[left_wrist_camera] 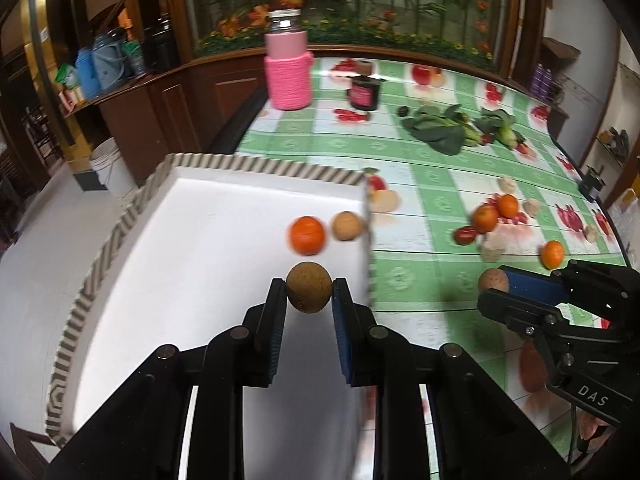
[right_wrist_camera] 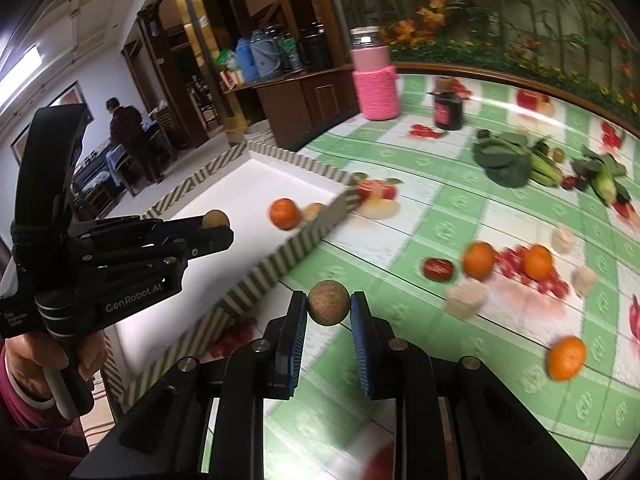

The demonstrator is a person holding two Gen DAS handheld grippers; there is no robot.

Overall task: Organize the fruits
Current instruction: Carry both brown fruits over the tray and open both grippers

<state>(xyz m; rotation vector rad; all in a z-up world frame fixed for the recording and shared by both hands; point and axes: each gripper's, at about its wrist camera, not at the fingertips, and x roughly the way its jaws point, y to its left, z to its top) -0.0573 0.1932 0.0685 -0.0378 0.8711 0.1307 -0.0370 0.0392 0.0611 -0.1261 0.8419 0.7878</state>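
While both grippers are loaded, each carries one small brown round fruit. Left gripper (left_wrist_camera: 309,292) — fingers narrowed onto a brown fruit (left_wrist_camera: 309,287), pinched at its sides, held above the white floor of the striped-rim tray (left_wrist_camera: 256,166). Inside the tray, at 12 o'clock from that fruit, lie an orange (left_wrist_camera: 307,235) and, just beside it toward 3 o'clock, a pale brown fruit (left_wrist_camera: 347,225) near the tray's right wall.

Right gripper (right_wrist_camera: 329,304) — fingers likewise closed on a second brown fruit (right_wrist_camera: 328,303), held over the green checked tablecloth (right_wrist_camera: 440,216), just outside the tray's near wall.

Loose on the cloth, right wrist view: a red date (right_wrist_camera: 438,268) at 2 o'clock from the gripped fruit, two oranges (right_wrist_camera: 479,260) (right_wrist_camera: 537,262) beyond it, a third orange (right_wrist_camera: 566,358) at 4 o'clock, pale cube-like pieces (right_wrist_camera: 466,298) among them. Leafy greens (right_wrist_camera: 504,158) at 1 o'clock, far side. A pink knit-covered bottle (right_wrist_camera: 375,80) and a dark jar (right_wrist_camera: 448,110) stand near the far edge.
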